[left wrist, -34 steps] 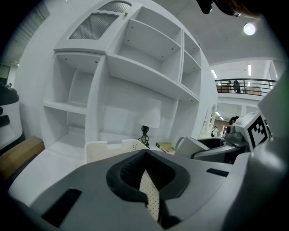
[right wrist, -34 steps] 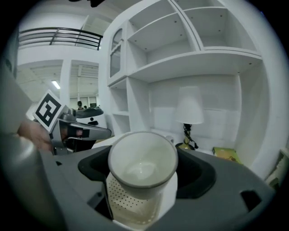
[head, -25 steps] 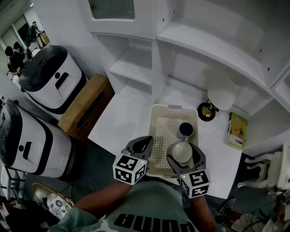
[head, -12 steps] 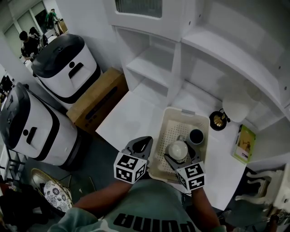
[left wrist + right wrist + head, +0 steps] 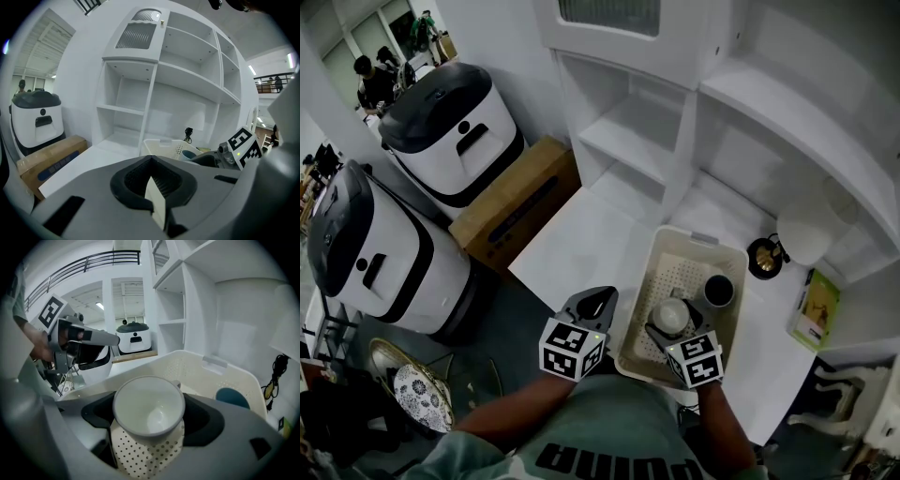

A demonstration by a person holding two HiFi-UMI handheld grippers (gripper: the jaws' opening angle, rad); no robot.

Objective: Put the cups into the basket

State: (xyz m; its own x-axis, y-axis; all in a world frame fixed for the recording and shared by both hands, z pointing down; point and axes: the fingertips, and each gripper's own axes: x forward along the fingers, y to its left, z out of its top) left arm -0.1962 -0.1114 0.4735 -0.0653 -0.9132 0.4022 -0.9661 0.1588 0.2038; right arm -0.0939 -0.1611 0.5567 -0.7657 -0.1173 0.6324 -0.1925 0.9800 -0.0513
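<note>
The right claw (image 5: 673, 321), tilted down into the basket (image 5: 197, 363), grasps a white cup (image 5: 148, 405) by its sides, over the perforated floor. A dark cup (image 5: 716, 290) sits just beyond it. The left claw (image 5: 593, 300), clenched and empty, hovers alongside, outside the basket, pointing slightly downward.

White shelves (image 5: 628, 131) stand behind a white table (image 5: 581, 253). At its left a brown cardboard box (image 5: 511, 202) lies on the dark floor (image 5: 502, 328), beside a white machine with dark lid (image 5: 450, 127) and a second one nearer (image 5: 375, 253)
</note>
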